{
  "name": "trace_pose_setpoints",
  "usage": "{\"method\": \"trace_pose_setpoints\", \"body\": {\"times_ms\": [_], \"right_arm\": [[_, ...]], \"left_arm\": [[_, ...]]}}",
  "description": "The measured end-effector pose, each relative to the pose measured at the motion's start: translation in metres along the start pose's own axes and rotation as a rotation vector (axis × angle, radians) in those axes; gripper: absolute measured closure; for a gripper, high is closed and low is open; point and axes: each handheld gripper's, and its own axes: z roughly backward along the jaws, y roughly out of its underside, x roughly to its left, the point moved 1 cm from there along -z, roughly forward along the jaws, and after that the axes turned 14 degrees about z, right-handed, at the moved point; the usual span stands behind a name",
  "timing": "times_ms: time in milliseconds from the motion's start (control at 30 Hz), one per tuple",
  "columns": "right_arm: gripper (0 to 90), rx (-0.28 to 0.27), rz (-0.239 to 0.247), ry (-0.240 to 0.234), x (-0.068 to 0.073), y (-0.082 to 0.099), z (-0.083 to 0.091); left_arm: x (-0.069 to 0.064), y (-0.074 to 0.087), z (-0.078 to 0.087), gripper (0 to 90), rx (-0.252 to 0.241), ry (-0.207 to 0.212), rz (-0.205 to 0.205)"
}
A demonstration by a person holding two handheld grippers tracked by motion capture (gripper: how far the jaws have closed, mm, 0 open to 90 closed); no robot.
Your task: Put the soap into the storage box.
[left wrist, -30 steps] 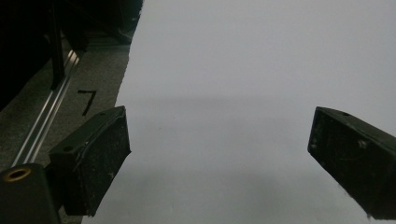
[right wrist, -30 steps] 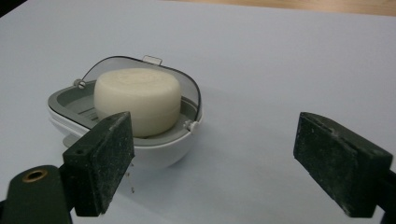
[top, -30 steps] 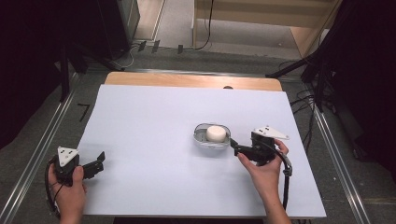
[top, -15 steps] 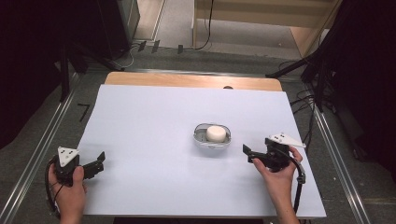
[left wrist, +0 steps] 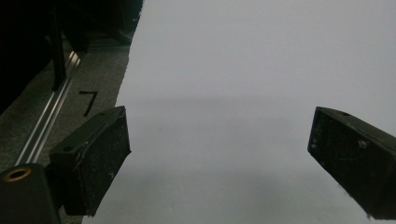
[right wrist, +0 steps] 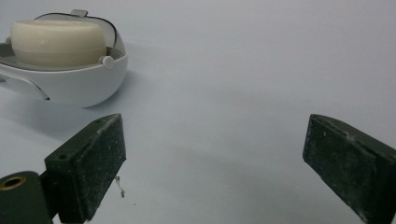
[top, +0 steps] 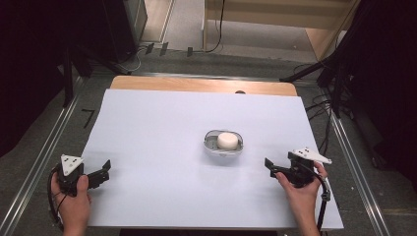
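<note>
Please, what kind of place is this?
Probably a recording lab, not a home: a table under a plain white sheet, black curtains around it, cables on the floor, and a soap dish.

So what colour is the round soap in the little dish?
Creamy off-white. The soap sits in a white dish, clearest in the right gripper view.

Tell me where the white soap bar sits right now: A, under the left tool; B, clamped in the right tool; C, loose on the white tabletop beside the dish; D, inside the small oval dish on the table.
D: the soap bar rests inside the oval dish, while the right tool stands open and apart from it, nothing between its jaws.
</note>
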Motion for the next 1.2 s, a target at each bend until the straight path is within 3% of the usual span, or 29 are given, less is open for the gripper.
{"method": "trace_pose_setpoints", "body": {"times_ms": [1200], "right_arm": [[6.5, 0.004, -0.051, 0.087, -0.046, 0.044, 0.035]], "left_arm": [[0.000, 0.000, 0.000, 6.1, 0.006, 0.000, 0.002]]}}
